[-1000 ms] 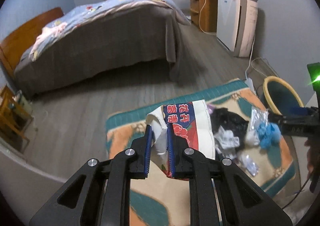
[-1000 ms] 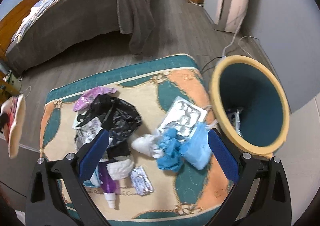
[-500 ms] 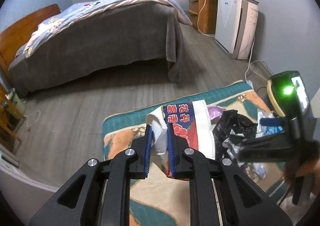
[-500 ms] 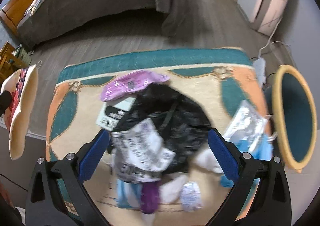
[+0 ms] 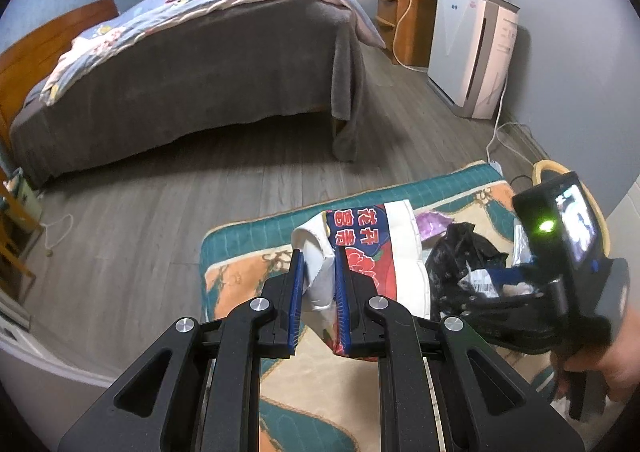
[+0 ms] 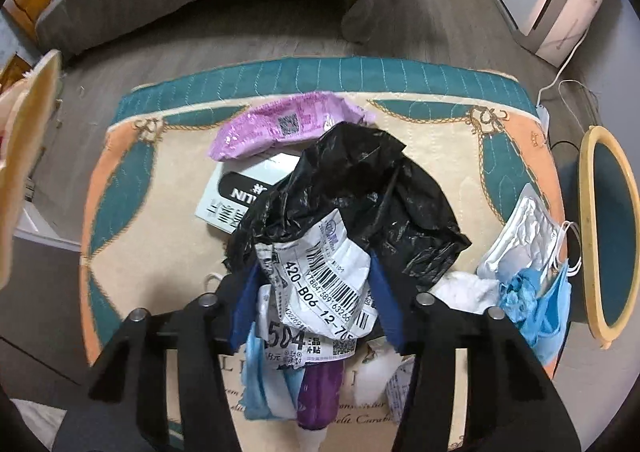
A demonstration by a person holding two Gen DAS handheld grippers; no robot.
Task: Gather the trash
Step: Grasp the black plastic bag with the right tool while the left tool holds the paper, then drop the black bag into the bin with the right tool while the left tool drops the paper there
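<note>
My left gripper (image 5: 316, 284) is shut on the white rim of a red, white and blue printed bag (image 5: 368, 252), held up over the rug's left end. My right gripper (image 6: 316, 312) has its blue pads on both sides of a crumpled white label wrapper (image 6: 316, 292) lying against a black plastic bag (image 6: 360, 191) in the trash pile; the jaws are closed onto it. The right gripper also shows at the right of the left wrist view (image 5: 540, 292). A purple wrapper (image 6: 280, 123), a white card (image 6: 240, 195) and blue masks (image 6: 536, 304) lie around.
The trash lies on a patterned teal, peach and cream rug (image 6: 120, 179). A yellow-rimmed teal bin (image 6: 608, 228) stands at the rug's right end. A bed (image 5: 192, 63), a white appliance (image 5: 472, 51) and cables (image 5: 504, 139) are beyond on the grey wood floor.
My right gripper has moved left from the blue masks by the bin to the pile's middle, dropped closer, and closed from wide open onto the label wrapper. The left gripper keeps holding the bag.
</note>
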